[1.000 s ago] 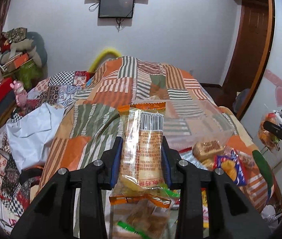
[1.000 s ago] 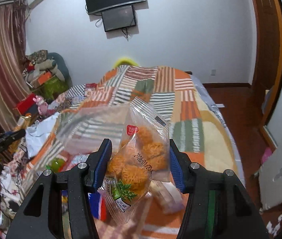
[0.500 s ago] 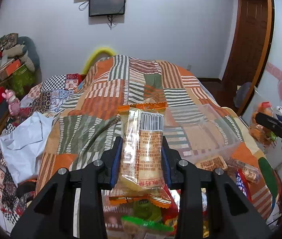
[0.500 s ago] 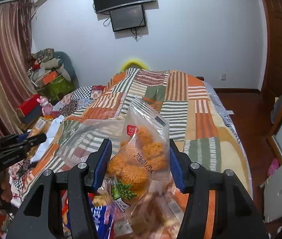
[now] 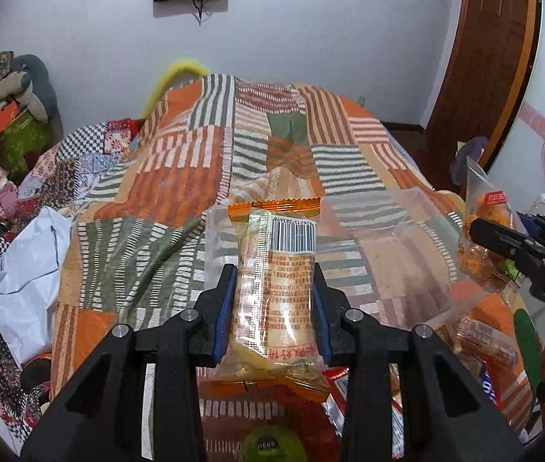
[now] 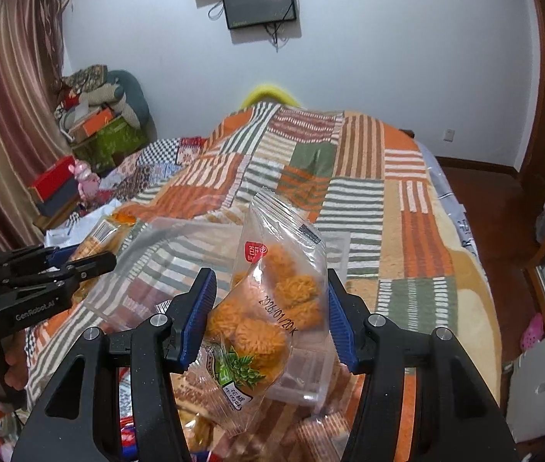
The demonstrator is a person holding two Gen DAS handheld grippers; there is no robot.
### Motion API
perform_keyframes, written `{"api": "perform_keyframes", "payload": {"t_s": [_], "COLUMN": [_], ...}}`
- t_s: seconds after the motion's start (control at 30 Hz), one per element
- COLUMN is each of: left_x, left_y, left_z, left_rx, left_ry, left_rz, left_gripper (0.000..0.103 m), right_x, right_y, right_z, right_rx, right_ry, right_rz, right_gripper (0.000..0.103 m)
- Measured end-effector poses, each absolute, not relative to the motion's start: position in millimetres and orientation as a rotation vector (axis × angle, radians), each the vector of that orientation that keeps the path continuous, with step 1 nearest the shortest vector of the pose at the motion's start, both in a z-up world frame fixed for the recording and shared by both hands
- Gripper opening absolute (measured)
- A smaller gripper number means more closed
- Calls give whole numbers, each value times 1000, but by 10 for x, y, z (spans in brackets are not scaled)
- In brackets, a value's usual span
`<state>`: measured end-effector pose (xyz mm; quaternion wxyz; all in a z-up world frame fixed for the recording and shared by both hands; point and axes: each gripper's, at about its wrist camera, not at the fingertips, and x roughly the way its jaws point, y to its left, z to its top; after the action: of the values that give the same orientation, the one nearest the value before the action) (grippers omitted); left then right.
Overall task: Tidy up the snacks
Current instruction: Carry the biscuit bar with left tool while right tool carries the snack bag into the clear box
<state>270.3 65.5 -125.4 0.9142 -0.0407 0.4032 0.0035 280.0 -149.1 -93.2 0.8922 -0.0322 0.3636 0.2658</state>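
So the bed (image 5: 180,177) with the striped patchwork cover is where everything's laid out, and a clear plastic box (image 5: 384,231) is sat on it toward the near right, with a heap of loose snack packets (image 5: 476,338) spilled around its near side.

The step in hand looks like both packets being carried over to that box. To do it well, each one is probably best brought right above the open top and lowered inside before anything is let go, since the clear walls are hard to read and a light packet dropped from height could slide off the rim. One side at a time is likely safer, so the tools aren't crowded over the same opening.

Left tongs (image 5: 271,308) are closed snugly on the orange-edged biscuit packet (image 5: 272,292), which is held upright, barcode end pointing away, above the near end of the bed.

Right tongs (image 6: 268,315) are clamped on the bag of orange crispy bites (image 6: 272,308), held tilted, over the box and just right of the left tool.
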Motion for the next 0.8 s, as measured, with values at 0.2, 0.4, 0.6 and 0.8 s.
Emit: {"api": "perform_keyframes", "payload": {"t_s": [0.2, 0.4, 0.6, 0.8], "left_x": [2928, 3052, 3083, 3106], "left_y": [657, 659, 669, 690], "left_z": [-1467, -1628, -1678, -1727], "left_rx": [-78, -73, -87, -102], "left_ry": [901, 946, 975, 1008], "left_rz": [-9, -14, -28, -18], "left_gripper": [35, 35, 35, 41], "right_x": [2987, 3115, 3187, 3170], "right_y": [-1392, -1315, -1186, -1160], "right_z": [-1099, -1195, -1319, -1367], "right_rx": [-106, -150, -202, -208], "right_ry": [815, 851, 904, 937], "right_rz": [561, 552, 573, 591], "right_gripper": [52, 52, 52, 56]}}
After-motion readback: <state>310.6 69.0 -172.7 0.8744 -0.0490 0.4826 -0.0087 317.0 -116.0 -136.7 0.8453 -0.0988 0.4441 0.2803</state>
